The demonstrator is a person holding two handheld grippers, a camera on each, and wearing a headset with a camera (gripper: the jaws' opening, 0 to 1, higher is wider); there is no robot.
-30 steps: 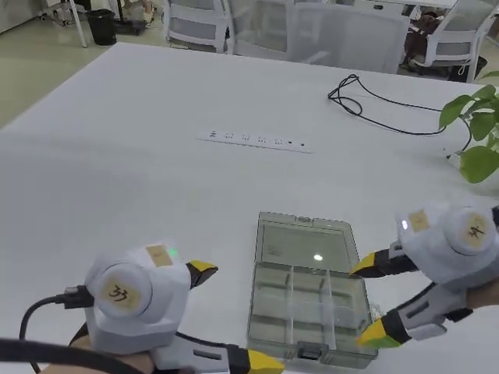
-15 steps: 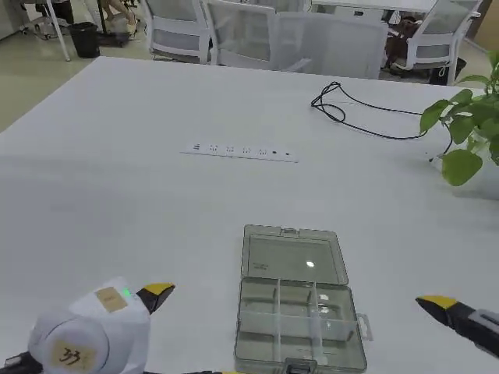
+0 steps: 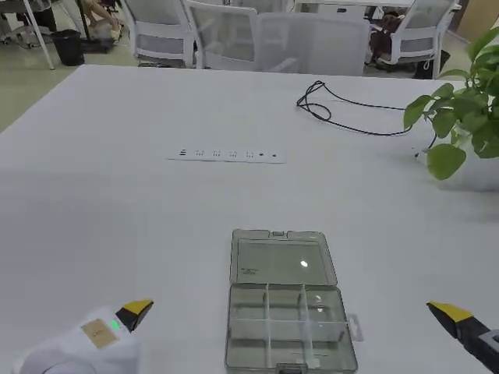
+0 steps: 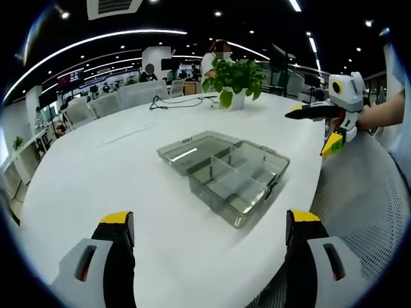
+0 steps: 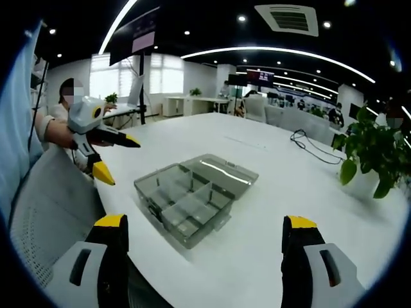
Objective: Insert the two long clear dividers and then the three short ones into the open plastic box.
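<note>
The clear grey plastic box [image 3: 288, 331] lies near the table's front edge, its lid [image 3: 282, 257] folded flat behind it. Clear dividers [image 3: 302, 319] stand inside and split the tray into several compartments. The left gripper's yellow fingertip [image 3: 139, 308] pokes in at the lower left, well away from the box. A right fingertip [image 3: 448, 313] shows at the lower right, also apart from it. In the left gripper view my left gripper [image 4: 209, 221] is open, facing the box [image 4: 225, 170]. My right gripper [image 5: 205, 224] is open too, with the box [image 5: 189, 192] ahead.
A white power strip [image 3: 228, 154] lies mid-table. A black cable [image 3: 335, 109] coils at the far right beside a potted plant [image 3: 460, 117]. Office chairs [image 3: 234, 35] line the far edge. The white tabletop [image 3: 117, 218] spreads bare around the box.
Both grippers have drawn back from the box's sides, outward and toward the near edge. The head camera has also shifted. The box has not moved.
</note>
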